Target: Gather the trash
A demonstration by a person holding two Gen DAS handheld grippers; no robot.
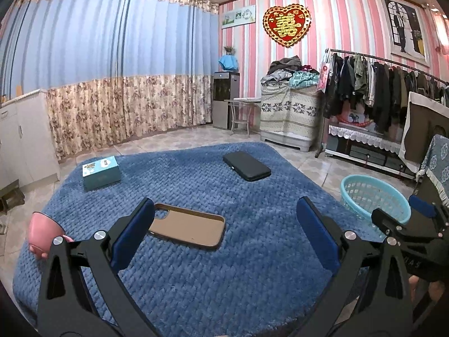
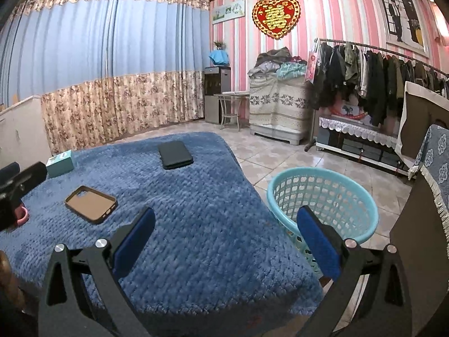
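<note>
A brown phone case (image 1: 187,229) lies hollow side up on the blue blanket (image 1: 224,266), just ahead of my open, empty left gripper (image 1: 224,224). It also shows in the right wrist view (image 2: 91,203). A black flat case (image 1: 247,165) and a teal box (image 1: 101,172) lie farther back. A pink cup (image 1: 42,234) sits at the left edge. A light blue mesh basket (image 2: 322,200) stands on the floor to the right of the blanket. My right gripper (image 2: 224,224) is open and empty, over the blanket's right edge beside the basket.
A white cabinet (image 1: 25,140) stands on the left. A clothes rack (image 1: 393,90), a low covered stand (image 1: 364,140) and a cloth-covered chest (image 1: 289,112) line the far right wall. A covered chair (image 2: 429,196) is close on the right. Tiled floor (image 2: 280,154) surrounds the blanket.
</note>
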